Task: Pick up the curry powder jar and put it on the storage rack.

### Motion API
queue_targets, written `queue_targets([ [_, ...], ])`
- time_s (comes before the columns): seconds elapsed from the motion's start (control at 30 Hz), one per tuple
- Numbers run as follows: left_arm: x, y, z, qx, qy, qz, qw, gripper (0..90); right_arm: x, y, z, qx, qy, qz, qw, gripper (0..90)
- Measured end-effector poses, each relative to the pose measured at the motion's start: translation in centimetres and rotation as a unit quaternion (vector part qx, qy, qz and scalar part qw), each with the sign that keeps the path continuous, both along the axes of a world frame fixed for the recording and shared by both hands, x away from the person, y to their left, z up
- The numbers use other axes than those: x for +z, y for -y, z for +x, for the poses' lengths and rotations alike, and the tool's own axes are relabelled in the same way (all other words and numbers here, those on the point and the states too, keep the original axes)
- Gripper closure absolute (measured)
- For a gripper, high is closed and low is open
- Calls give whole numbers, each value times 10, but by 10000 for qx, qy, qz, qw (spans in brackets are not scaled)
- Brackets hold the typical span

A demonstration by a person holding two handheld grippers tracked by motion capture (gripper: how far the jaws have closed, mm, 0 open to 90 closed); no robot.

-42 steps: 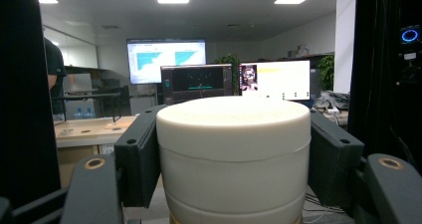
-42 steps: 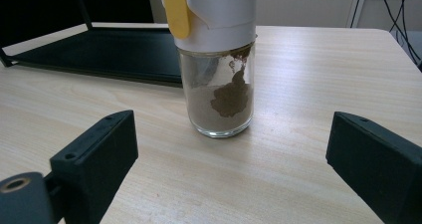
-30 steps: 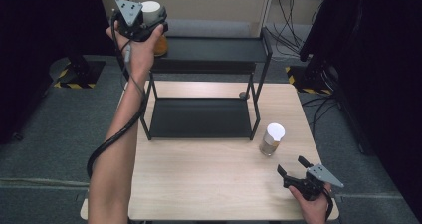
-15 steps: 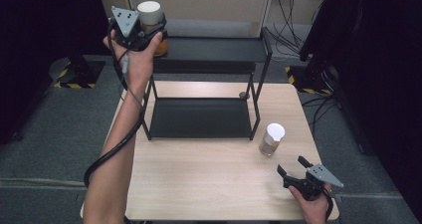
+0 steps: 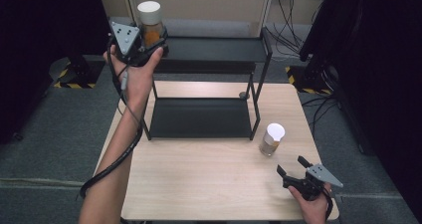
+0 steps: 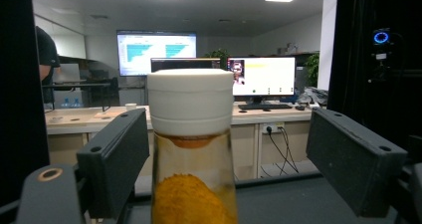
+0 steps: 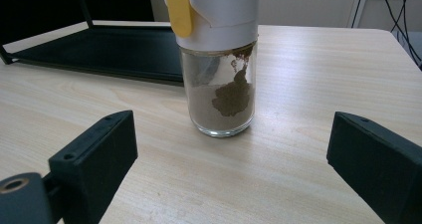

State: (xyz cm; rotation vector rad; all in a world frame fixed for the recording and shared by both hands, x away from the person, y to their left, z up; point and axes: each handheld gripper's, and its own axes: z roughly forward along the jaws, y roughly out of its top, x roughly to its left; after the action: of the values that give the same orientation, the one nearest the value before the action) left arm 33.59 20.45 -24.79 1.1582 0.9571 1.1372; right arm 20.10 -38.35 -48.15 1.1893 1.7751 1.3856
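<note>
Item 1. Right gripper (image 5: pixel 292 168), nearest, at about 5 o'clock on the wooden table (image 5: pixel 209 184) in the high view, held in the person's right hand (image 5: pixel 312 207) at the near right corner. Jaws stand wide apart with nothing between them; in the right gripper view they flank bare tabletop.

Item 2. Brown-powder jar (image 5: pixel 272 139), just beyond the right gripper at about 4 o'clock on the table. Glass body, white cap, upright on the wood, apart from the jaws. In the right gripper view (image 7: pixel 219 59) it stands ahead of the jaws, a yellow tab on the cap and brown powder clinging to the glass.

Item 3. Black two-tier rack (image 5: pixel 259 84), centre to 12 o'clock on the table. Its lower tray rests on the tabletop and lies bare; its upper shelf (image 5: pixel 219 50) sits above on thin posts.

Item 4. Left gripper (image 5: pixel 157 40), far left at about 11 o'clock, held in the left hand (image 5: pixel 137 74) at the left end of the upper shelf, grey three-cornered plate on top, cable trailing down along the forearm.

Item 5. Orange-powder jar (image 5: pixel 150 22), at 11 o'clock, upright on the left end of the upper shelf. White cap, orange powder inside (image 6: pixel 191 149). In the left gripper view it stands between the jaws, close to the left jaw, with a clear gap to the right one. The jaws have just been opening and now stand wide, not pressing on the jar.

Item 6. Farthest: desks with lit monitors (image 6: pixel 261 77) beyond the shelf, at 12 o'clock in the left gripper view.
</note>
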Motion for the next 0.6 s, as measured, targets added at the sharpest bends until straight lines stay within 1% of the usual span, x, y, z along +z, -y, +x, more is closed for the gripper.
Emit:
queue_targets([
  [0.03, -2, 1, -2, 24, 31, 65, 10000, 164, 0, 0, 0, -8, -3, 2, 10000, 61],
  [0.23, -15, 2, -12, -53, 75, 69, 9999, 164, 0, 0, 0, -4, -15, 27, 10000, 60],
  [0.4, -24, 1, -18, -104, 39, -10, 9999, 164, 0, 0, 0, -1, 12, 8, 10000, 60],
  [0.53, -30, 1, -22, -144, 8, 11, 9999, 162, 0, 0, 0, -4, 10, 7, 10000, 60],
  [0.6, -34, 2, -24, -141, 16, 56, 9999, 162, 0, 0, 0, -2, 8, -5, 10000, 60],
])
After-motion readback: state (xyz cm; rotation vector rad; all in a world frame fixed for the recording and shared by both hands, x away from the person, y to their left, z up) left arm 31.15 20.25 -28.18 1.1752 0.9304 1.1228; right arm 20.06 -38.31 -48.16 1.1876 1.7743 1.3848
